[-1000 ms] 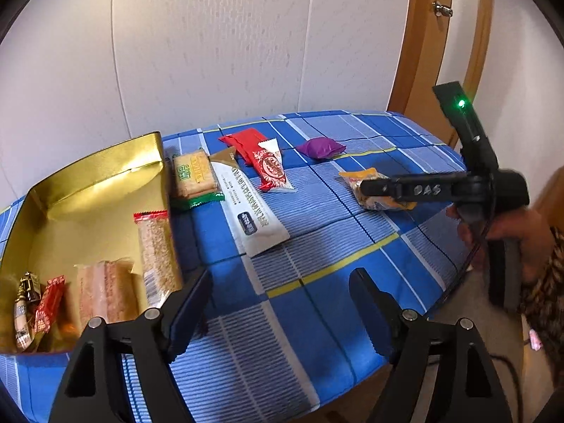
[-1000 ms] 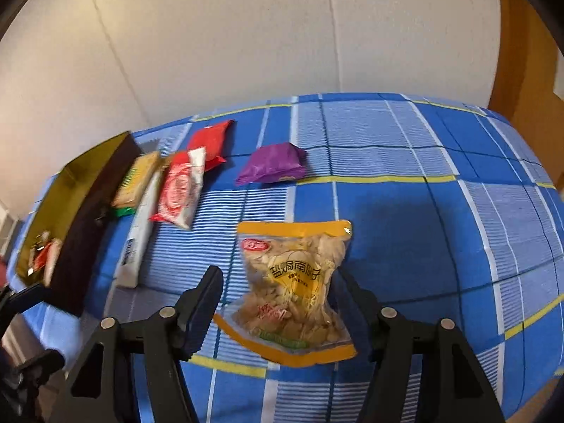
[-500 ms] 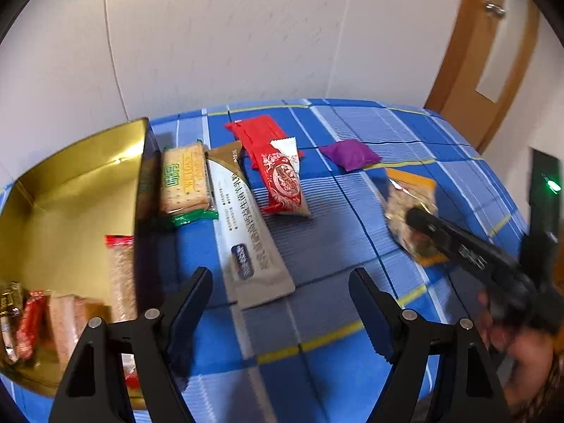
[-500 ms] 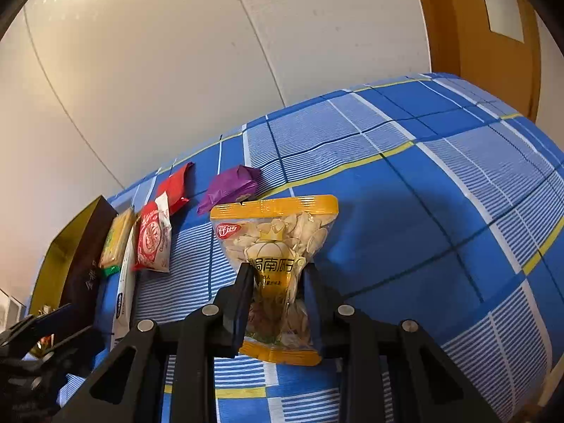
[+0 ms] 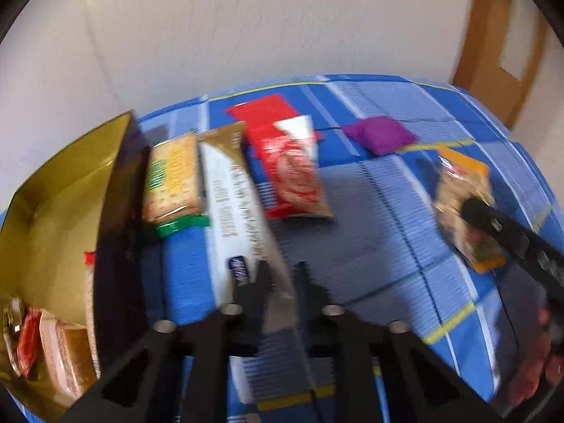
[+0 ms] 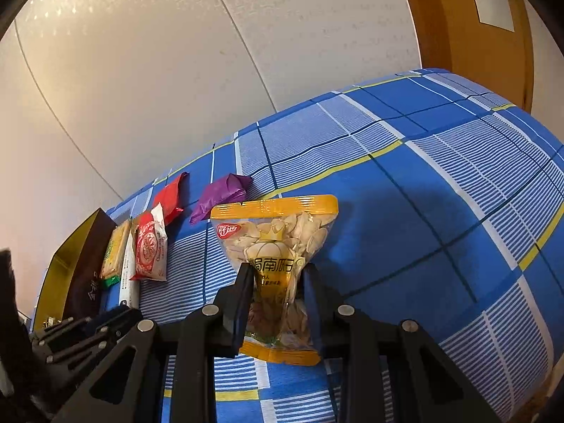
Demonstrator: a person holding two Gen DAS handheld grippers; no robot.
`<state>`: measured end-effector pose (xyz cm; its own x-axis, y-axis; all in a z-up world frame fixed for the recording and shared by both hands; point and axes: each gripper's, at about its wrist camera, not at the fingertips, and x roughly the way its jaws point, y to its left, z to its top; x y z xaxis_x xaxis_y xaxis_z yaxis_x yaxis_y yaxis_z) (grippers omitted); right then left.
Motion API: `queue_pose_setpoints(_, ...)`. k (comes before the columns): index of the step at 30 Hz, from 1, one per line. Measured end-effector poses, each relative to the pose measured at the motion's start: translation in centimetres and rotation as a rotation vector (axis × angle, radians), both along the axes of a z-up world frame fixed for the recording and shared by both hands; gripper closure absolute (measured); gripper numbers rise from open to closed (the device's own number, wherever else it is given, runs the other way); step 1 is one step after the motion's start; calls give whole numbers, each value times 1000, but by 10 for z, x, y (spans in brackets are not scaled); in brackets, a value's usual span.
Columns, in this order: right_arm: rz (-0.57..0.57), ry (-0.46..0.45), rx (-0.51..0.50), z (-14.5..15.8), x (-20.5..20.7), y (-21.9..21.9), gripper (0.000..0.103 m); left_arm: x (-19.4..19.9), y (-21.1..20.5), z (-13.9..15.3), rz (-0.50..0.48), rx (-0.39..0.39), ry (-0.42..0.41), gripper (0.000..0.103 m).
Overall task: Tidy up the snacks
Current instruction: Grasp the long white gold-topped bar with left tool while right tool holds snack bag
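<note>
On the blue cloth (image 5: 370, 218), long white packet (image 5: 239, 218) apparently points wallward.

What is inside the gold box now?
In the gold cardboard box, near its lower corner, lie a red-wrapped sweet, brown wafer packets and a small dark item. The box's dark wall hides the rest.

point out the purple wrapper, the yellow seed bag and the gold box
small purple foil wrapper (image 6: 220, 195): right wrist view, middle of the wrapper
yellow-edged clear seed bag (image 6: 278, 227): right wrist view, clear upper panel
open gold cardboard box (image 5: 67, 172): left wrist view, inner back wall
</note>
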<state>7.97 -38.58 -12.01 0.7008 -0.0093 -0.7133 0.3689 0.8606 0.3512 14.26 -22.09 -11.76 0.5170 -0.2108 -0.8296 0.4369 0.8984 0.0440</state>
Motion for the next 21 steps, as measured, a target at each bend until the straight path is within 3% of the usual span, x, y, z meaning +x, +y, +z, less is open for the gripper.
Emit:
queue_pose_setpoints(4,2,-5,-1,1,-1,0,74,-30,1,-3,-94,-56,11,100)
queue_pose_setpoints(7,-2,-4,4,0,-1,-1,74,-48,8,-4,-86,-89,-5,100)
queue_pose_setpoints(10,-5,-4,6,1,-1,-2,74,-39,15,0,-20,-101,-8,97)
queue_pose_setpoints(11,-5,-3,5,1,-1,-1,74,-32,17,3,13,-98,-6,94)
queue_pose_setpoints(12,-5,-5,4,1,-1,-1,74,-25,18,5,33,-98,0,85)
queue_pose_setpoints(14,-4,-5,5,2,0,-1,74,-8,19,9,73,-102,7,61)
queue_pose_setpoints(15,-3,-5,7,1,0,-2,74,0,19,9,86,-101,10,44)
queue_pose_setpoints(16,-1,-6,9,1,1,-2,74,6,16,9,94,-102,18,38)
queue_pose_setpoints(20,-2,-2,10,0,2,-4,74,22,8,3,113,-80,36,39)
queue_pose_setpoints(21,-1,-1,10,0,2,-4,74,26,6,-1,122,-71,40,43)
